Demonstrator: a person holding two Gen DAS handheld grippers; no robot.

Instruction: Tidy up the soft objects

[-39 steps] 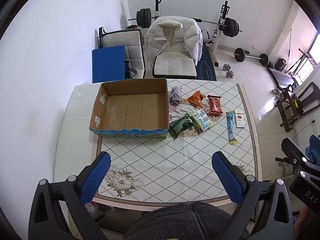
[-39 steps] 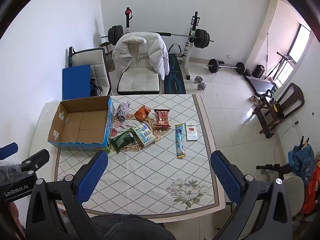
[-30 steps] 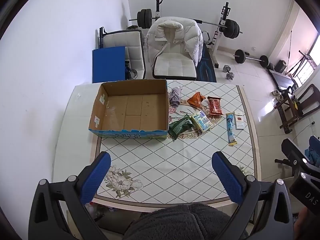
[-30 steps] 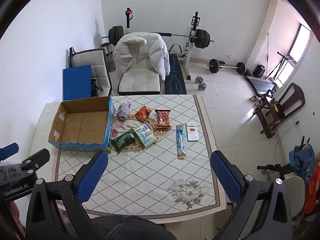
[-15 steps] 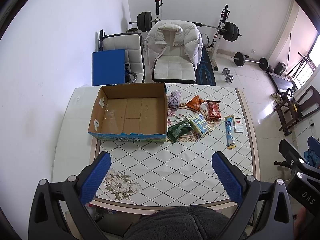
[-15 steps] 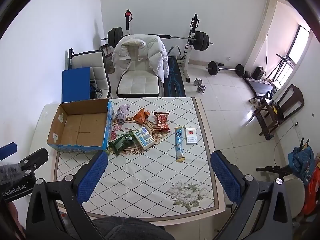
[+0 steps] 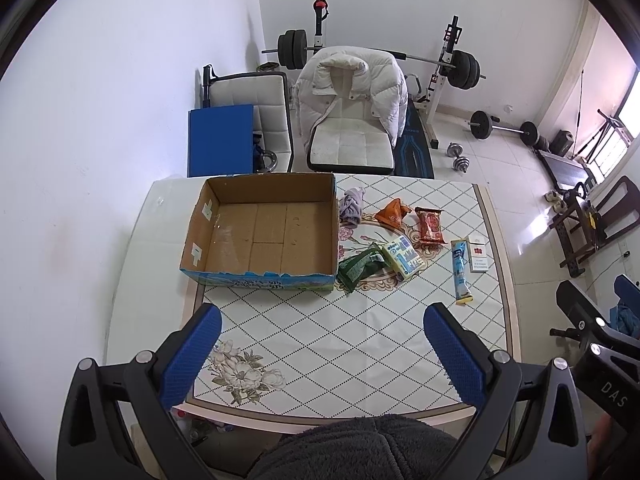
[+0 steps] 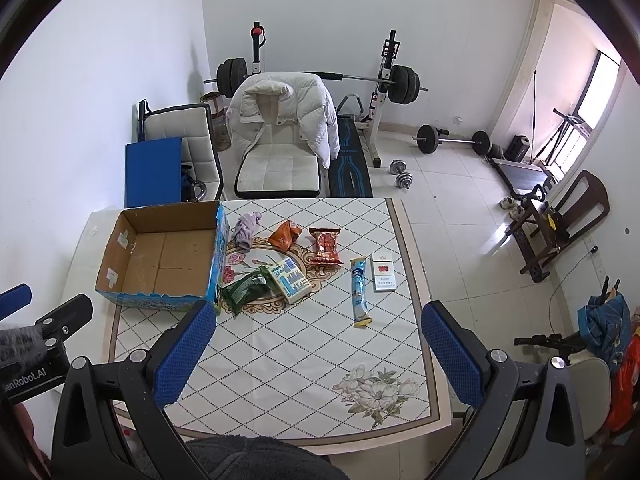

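A: Left to right? Cardboard box (image 7: 260,232) at the table (image 7: 320,344) far-left corner, lilac cloth (image 7: 351,205) beside it, snack packets (image 7: 430,224) mid-table.

B: Left gripper (image 7: 322,352) and right gripper (image 8: 316,354), jaws apart, holding nothing, above the near edge.

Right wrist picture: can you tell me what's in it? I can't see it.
An open gripper hovers high over a table. On it sit an empty box, a purple cloth and snack packets; gym weights stand behind.

diamond-patterned table (image 7: 320,344) bears cardboard box (image 7: 260,232), snack packets (image 7: 430,224), lilac cloth (image 7: 351,206).
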